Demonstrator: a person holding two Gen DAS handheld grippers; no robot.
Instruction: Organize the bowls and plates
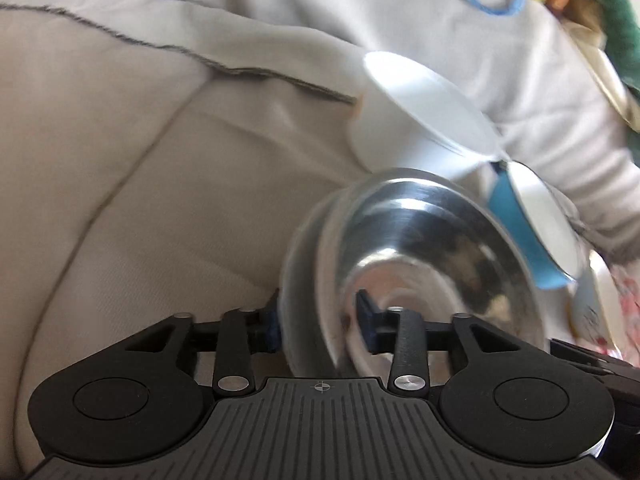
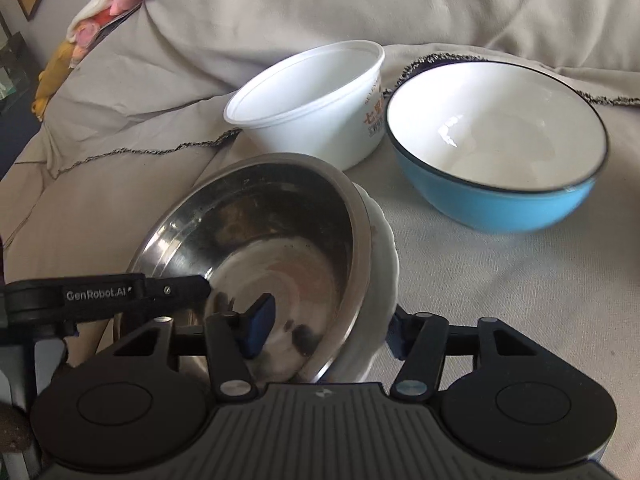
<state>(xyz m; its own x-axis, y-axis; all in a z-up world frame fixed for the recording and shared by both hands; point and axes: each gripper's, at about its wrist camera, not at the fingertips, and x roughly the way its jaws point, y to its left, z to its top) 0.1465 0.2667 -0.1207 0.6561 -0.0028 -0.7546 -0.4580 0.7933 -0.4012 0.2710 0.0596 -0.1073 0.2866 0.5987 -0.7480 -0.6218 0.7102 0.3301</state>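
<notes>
A steel bowl sits nested in a white scalloped bowl, both tilted and lifted above the beige cloth. My right gripper is shut on their right rim, one pad inside the steel bowl and one outside the white bowl. My left gripper is shut on the opposite rim of the same pair; its arm shows in the right wrist view. A white plastic tub and a blue bowl with a white inside stand on the cloth behind; both also show in the left wrist view, the tub and the blue bowl.
A beige cloth with a dark stitched edge covers the soft surface. Folded bedding rises behind. Soft toys and colourful items lie at the far left of the right wrist view.
</notes>
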